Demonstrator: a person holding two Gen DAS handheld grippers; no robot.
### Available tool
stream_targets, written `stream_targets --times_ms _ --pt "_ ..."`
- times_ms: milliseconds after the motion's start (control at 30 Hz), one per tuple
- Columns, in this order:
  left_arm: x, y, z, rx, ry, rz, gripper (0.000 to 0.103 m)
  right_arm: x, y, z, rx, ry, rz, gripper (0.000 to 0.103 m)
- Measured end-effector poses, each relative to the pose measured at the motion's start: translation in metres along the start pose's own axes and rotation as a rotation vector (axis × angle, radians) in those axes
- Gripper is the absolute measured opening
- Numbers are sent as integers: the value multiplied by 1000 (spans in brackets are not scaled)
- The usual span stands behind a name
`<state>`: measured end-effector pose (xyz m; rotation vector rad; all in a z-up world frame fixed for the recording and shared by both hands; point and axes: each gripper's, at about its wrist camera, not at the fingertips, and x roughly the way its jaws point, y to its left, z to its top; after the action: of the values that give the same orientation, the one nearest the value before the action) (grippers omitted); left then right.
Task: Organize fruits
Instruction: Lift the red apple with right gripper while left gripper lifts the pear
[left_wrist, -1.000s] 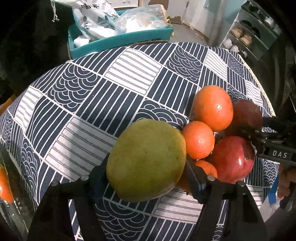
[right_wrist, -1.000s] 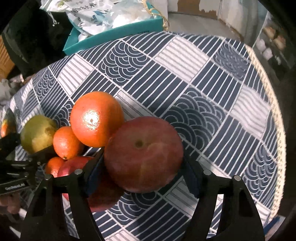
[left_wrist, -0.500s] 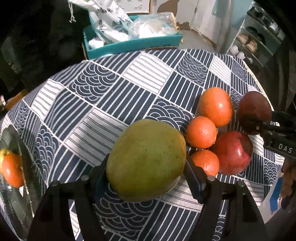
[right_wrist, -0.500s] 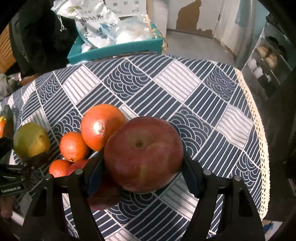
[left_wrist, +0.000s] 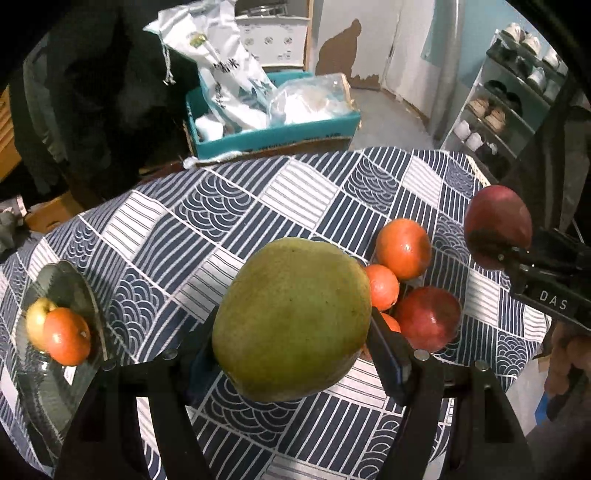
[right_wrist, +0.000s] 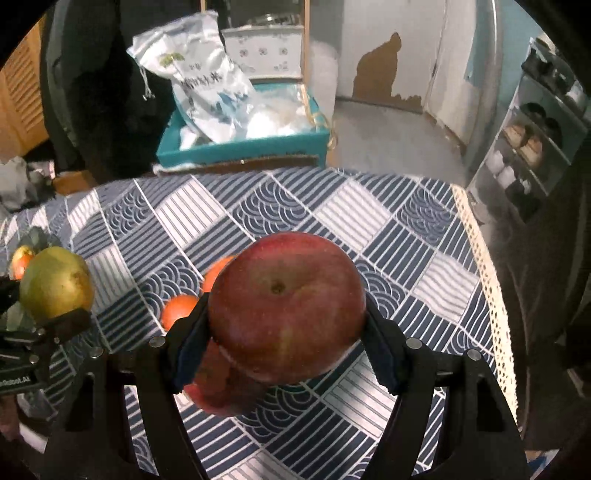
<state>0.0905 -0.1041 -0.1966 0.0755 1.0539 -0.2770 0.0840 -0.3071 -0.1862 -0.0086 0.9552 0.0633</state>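
My left gripper (left_wrist: 295, 354) is shut on a big green pear (left_wrist: 291, 317) and holds it above the patterned tablecloth (left_wrist: 207, 236). Shut on a red apple (right_wrist: 286, 304), my right gripper (right_wrist: 284, 347) also hangs above the cloth. On the cloth below lie several oranges (left_wrist: 403, 248) and a red pomegranate (left_wrist: 428, 319). A glass plate (left_wrist: 70, 288) at the left edge carries a small yellow apple (left_wrist: 36, 317) and an orange (left_wrist: 67, 340). The right wrist view also shows the pear (right_wrist: 55, 288) at far left.
Behind the table stands a teal box (left_wrist: 273, 134) with white bags (left_wrist: 221, 74) in it. A shoe rack (left_wrist: 509, 92) is at the right. The cloth's lace edge (right_wrist: 487, 280) marks the table's right side. A hand (left_wrist: 569, 362) holds the right gripper.
Both grippers have risen with their fruit, so the table and the remaining fruit look smaller. The glass plate at the left has come into the left wrist view.
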Motion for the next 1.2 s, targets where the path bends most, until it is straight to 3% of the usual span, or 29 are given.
stream_targets --times_ms 733,1200 --pt "-90 17 5 -37 -166 36 75 -84 41 30 -78 -207 63 75" --pt "-134 43 -1 -92 -229 67 75 -121 74 41 -119 -277 130 75"
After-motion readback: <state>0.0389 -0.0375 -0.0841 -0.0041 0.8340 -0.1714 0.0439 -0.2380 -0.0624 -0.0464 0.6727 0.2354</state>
